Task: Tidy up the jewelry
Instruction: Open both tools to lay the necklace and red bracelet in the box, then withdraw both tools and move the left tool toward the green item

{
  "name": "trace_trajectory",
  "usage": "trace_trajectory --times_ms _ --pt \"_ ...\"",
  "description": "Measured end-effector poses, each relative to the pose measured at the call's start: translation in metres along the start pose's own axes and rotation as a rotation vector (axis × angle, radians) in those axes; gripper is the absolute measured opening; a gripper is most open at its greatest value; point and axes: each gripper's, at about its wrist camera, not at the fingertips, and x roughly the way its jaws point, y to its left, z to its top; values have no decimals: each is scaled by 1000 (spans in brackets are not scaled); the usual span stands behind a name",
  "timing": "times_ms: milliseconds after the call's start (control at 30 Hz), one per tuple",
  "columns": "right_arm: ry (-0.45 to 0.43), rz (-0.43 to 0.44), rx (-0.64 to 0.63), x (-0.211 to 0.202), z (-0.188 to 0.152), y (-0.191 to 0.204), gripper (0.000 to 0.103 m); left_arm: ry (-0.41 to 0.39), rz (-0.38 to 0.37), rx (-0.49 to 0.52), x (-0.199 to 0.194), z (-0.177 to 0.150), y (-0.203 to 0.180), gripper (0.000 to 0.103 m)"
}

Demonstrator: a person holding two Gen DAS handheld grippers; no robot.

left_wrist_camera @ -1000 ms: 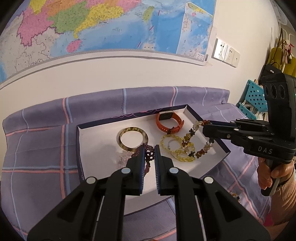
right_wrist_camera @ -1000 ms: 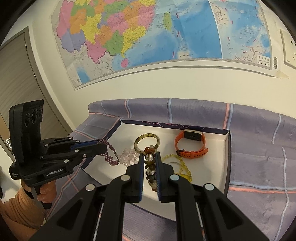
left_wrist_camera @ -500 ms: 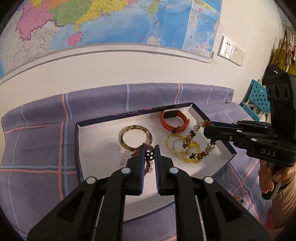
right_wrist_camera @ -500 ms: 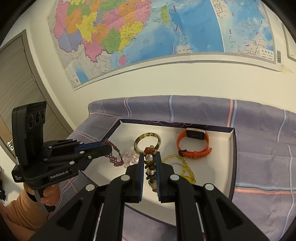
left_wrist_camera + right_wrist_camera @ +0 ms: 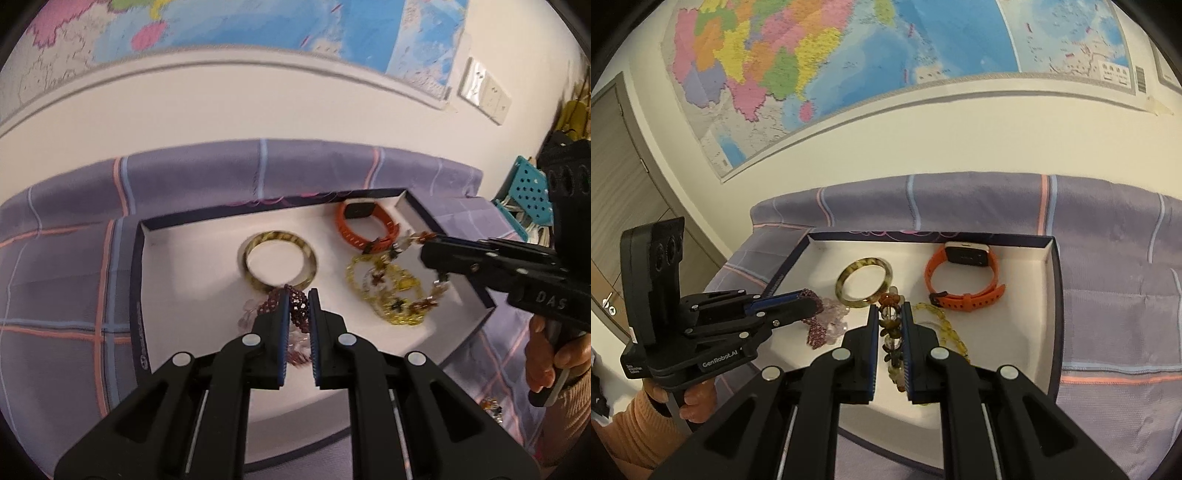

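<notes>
A shallow white box (image 5: 199,258) (image 5: 1027,317) with dark rims lies on the purple checked cloth. Inside it lie a yellow-brown bangle (image 5: 279,264) (image 5: 864,282), an orange watch (image 5: 367,223) (image 5: 964,277) and a yellow bead bracelet (image 5: 391,291) (image 5: 945,325). My left gripper (image 5: 298,295) (image 5: 809,308) is shut on a dark red beaded bracelet (image 5: 295,306) (image 5: 814,328) over pale pink beads (image 5: 836,314) on the box's near left. My right gripper (image 5: 891,308) (image 5: 430,254) is shut on a brown and clear beaded bracelet (image 5: 890,325) (image 5: 410,299), hanging over the yellow bracelet.
A wall with a large map (image 5: 886,66) stands behind the cloth-covered table (image 5: 1108,295). A door (image 5: 624,206) is at the left, wall sockets (image 5: 484,96) and a teal perforated basket (image 5: 528,192) at the right. More small beads (image 5: 489,404) lie on the cloth near the person's hand.
Both grippers have come down closer to the box, each still holding its bracelet. The brown and clear bracelet now hangs lower over the yellow one.
</notes>
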Motion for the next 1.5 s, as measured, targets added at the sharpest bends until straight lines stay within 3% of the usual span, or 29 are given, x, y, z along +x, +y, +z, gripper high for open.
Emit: trace_trajectory --times_ms 733,933,1233,1500 --pt "69 -107 43 19 -10 -24 15 30 67 -44 4 -2 19 15" --pt "37 -112 21 3 -13 -17 26 -15 72 -66 -21 -5 26 22" --pt "0 -52 -72 -41 -35 8 42 -97 38 -35 -76 -30 22 27" --pt "49 46 -136 -60 -74 37 45 -58 34 6 -98 -80 20 28"
